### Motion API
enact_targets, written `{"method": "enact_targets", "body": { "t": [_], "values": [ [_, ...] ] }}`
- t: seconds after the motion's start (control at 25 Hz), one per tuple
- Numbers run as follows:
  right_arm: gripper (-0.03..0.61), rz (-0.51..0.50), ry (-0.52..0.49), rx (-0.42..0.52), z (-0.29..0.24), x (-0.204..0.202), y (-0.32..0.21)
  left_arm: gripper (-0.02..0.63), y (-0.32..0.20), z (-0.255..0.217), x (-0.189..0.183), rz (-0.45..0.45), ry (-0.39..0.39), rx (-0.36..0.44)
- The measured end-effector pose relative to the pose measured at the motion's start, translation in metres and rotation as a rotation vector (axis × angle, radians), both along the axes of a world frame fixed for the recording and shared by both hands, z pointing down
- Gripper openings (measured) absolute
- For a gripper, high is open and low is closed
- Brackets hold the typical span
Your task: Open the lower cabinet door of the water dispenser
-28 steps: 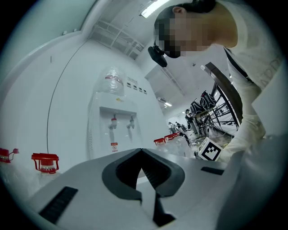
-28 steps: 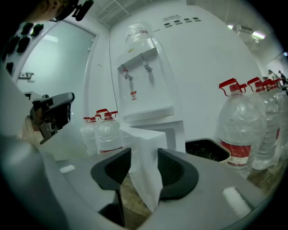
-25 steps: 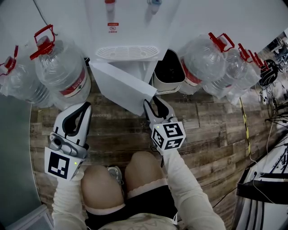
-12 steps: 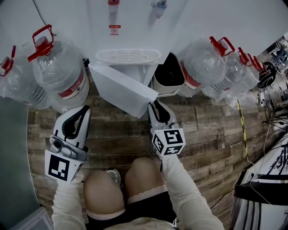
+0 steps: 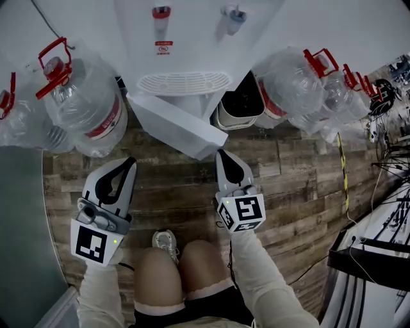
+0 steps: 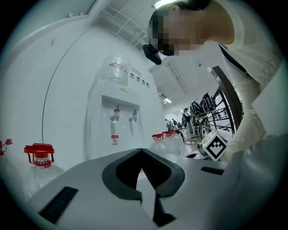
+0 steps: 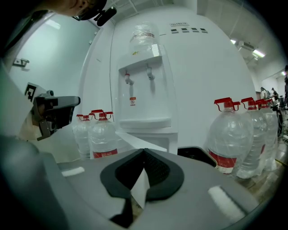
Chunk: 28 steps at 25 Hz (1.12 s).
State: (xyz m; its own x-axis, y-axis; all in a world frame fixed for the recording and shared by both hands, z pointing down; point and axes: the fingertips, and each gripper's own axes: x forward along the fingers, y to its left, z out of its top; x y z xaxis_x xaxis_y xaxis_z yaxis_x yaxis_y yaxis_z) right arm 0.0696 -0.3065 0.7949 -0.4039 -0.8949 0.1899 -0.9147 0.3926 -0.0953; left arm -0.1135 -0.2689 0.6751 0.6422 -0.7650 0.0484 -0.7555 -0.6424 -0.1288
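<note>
- The lower cabinet door (image 5: 170, 122) of the water dispenser (image 5: 192, 38) is already swung well out over the wood floor, hinged on its left, with the free corner pointing toward the person
- The right gripper (image 5: 222, 154) sits just beside that free corner; its jaws have just been closing and the tips now meet with nothing pinched, the white door only showing through the gap behind them
- The left gripper (image 5: 131, 161) is pressed together and empty too, well apart from the door
- My read: the opening is basically done. If it needs to go wider, I'd nudge the inside face near the free edge with the closed tips and follow the hinge arc rather than shoving straight
- Keep the right gripper off that corner when backing away so the door doesn't get bumped shut, and mind the water jug (image 5: 83, 102) on the door's swing side and the small bin (image 5: 225, 120) on the other side
- Writing: a red-and-white sticker (image 5: 164, 46) sits below the red tap (image 5: 161, 13), too small to read; the jugs' red label bands are unreadable as well, no brand I can make out
</note>
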Motion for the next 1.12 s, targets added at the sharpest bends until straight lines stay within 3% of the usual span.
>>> {"method": "enact_targets", "body": {
  "t": [0.4,0.8,1.12],
  "values": [
    [0.009,-0.027,0.001,0.010,-0.108,-0.010,0.023,0.002,0.018,-0.077,0.005,-0.016,0.011,-0.076],
    [0.009,-0.013,-0.005,-0.009,-0.254,-0.007,0.071,0.002,0.054,-0.210,0.011,-0.027,0.034,-0.099],
    [0.009,-0.026,0.015,0.031,-0.372,-0.004,0.104,0.002,0.084,-0.317,0.018,-0.033,0.044,-0.079]
  ]
}}
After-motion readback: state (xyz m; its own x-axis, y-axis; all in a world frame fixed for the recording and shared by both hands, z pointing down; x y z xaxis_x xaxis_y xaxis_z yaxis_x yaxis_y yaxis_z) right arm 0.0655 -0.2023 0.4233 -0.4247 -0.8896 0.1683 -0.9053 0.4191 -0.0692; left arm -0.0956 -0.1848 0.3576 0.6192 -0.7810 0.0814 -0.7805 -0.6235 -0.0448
